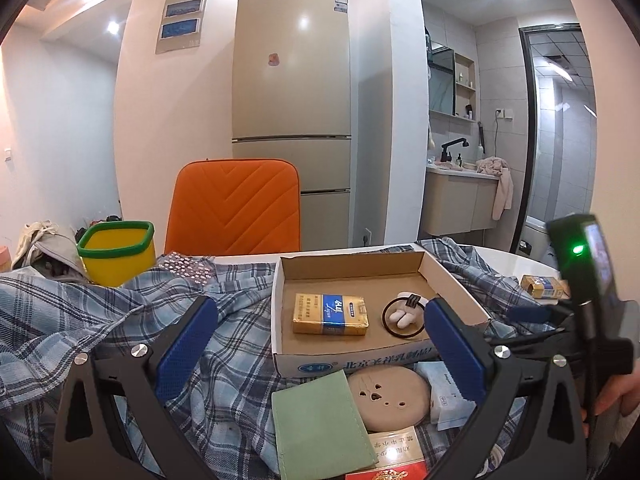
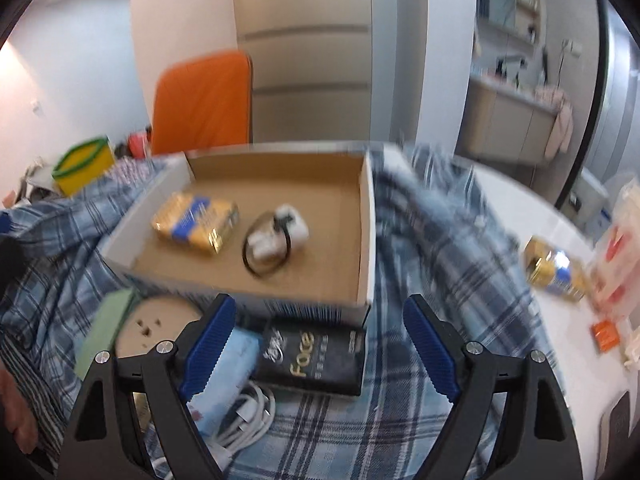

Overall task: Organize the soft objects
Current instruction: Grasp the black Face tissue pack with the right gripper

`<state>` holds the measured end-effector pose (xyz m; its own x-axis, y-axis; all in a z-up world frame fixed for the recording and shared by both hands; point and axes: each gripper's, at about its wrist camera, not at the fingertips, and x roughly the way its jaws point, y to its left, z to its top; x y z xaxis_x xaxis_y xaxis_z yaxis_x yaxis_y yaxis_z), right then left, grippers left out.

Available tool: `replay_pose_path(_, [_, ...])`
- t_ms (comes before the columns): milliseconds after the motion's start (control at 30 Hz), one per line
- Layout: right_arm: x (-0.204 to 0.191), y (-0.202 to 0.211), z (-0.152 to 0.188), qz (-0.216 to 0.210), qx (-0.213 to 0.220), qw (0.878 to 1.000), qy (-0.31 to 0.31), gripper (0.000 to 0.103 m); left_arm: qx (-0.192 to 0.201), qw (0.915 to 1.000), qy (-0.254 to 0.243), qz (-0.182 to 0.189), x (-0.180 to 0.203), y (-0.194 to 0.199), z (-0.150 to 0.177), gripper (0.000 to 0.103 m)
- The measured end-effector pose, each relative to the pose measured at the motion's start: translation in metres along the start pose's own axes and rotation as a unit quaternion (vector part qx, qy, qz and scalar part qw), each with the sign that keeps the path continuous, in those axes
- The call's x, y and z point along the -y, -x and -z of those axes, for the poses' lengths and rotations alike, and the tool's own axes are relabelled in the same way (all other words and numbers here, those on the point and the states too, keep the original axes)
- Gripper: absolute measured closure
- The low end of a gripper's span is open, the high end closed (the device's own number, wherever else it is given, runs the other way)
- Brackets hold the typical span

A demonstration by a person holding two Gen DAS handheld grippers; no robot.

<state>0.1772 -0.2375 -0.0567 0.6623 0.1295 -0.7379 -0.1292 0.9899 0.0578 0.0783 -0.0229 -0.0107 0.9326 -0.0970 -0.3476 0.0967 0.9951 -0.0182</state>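
My left gripper (image 1: 320,344) is open over a blue plaid shirt (image 1: 100,320), its pads clear of everything. Just ahead sits a shallow cardboard box (image 1: 452,280) holding a gold-and-blue pack (image 1: 330,314) and a black hair tie with a white plush charm (image 1: 404,316). In front of the box lie a green cloth (image 1: 320,420), a tan round pad (image 1: 388,396) and a light blue tissue pack (image 1: 444,396). My right gripper (image 2: 320,346) is open above a black pack (image 2: 316,356), with the tissue pack (image 2: 228,368) by its left pad. The box (image 2: 368,220) lies beyond.
A yellow tub with a green rim (image 1: 116,252) stands at the back left, with an orange chair (image 1: 236,204) behind the table. A white cable (image 2: 248,420) lies on the shirt. On the white table at the right sit a second gold pack (image 2: 556,272) and red-and-white packets (image 2: 616,260).
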Motion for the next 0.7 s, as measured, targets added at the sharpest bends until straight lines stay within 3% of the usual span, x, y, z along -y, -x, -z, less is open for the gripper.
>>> replay_pose_path(233, [0.007, -0.024, 0.004, -0.018, -0.057, 0.998, -0.017, 0.019, -0.020, 0.9998, 0.005, -0.003, -0.003, -0.009, 0.000, 0.000])
replay_pose_path(400, [0.007, -0.025, 0.004, -0.019, -0.059, 0.998, -0.017, 0.025, -0.024, 0.9997, 0.005, -0.003, -0.003, -0.011, 0.000, 0.000])
replay_pose_path(467, [0.007, -0.024, 0.004, -0.017, -0.057, 0.998, -0.019, 0.036, -0.024, 0.9997, 0.004, -0.003, -0.003, -0.012, 0.000, 0.000])
replay_pose_path(700, [0.006, -0.023, 0.004, -0.012, -0.059, 0.998, -0.015, 0.037, -0.030, 0.9995, 0.005, -0.002, -0.003, -0.014, 0.002, 0.000])
